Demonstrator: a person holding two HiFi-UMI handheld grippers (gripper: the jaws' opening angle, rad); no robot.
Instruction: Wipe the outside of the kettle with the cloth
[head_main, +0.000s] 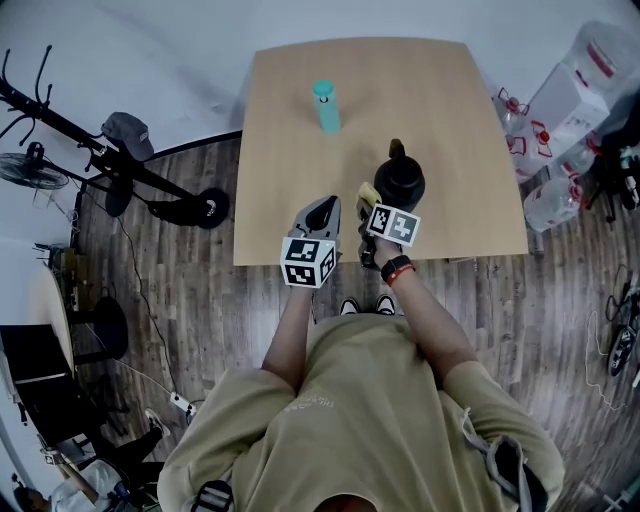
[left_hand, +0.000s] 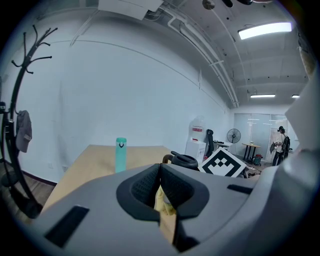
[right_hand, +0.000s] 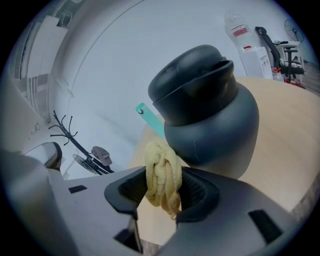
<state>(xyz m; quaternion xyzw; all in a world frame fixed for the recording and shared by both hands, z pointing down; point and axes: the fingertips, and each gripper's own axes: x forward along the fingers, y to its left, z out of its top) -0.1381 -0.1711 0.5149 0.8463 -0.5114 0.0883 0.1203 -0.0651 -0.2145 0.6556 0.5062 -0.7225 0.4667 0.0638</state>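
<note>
Now | right gripper (right_hand: 164, 187) jaws clamp cloth (right_hand: 161, 167), roll vertical | left gripper (left_hand: 160, 176) jaws together | kettle (right_hand: 207, 117) upright

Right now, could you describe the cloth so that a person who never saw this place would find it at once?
Look at the light wooden table; near its front edge stands a dark kettle. Just beside the kettle, the right hand-held gripper is clamped on the cloth. It is the only yellow thing here, a bunched, fuzzy towel, unlike the teal bottle farther back.
</note>
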